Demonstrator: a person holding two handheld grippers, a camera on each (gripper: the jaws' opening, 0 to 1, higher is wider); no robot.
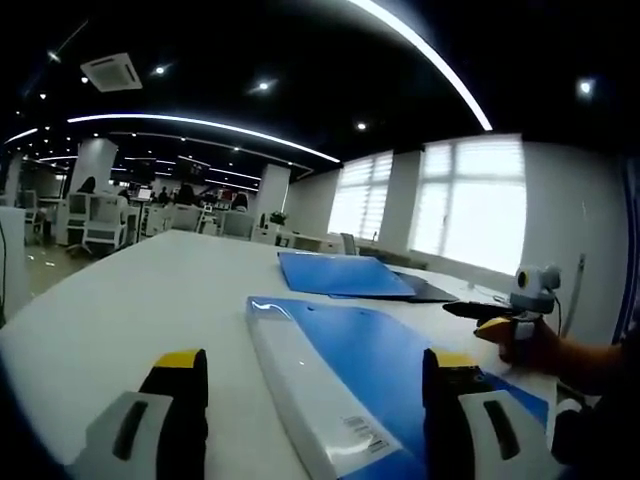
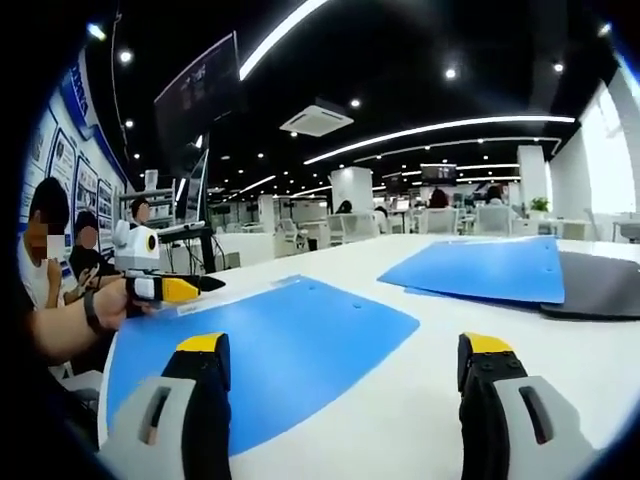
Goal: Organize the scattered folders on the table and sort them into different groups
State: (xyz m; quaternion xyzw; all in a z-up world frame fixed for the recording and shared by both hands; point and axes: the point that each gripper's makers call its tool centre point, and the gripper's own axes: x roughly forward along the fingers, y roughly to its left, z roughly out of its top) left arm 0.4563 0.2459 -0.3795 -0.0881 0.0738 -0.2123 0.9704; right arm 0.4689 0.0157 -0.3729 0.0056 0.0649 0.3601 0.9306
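Blue folder (image 1: 370, 375) nearest | white table (image 1: 130, 300) | open-plan office, ceiling strip lights (image 1: 200, 124)

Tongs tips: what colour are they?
Yellow, on black tongs; clearest in the right gripper view.

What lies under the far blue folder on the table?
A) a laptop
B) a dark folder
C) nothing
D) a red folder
B: in the right gripper view the far blue folder overlaps a dark folder whose edge sticks out beside it on the white table; the left gripper view shows the same dark edge.
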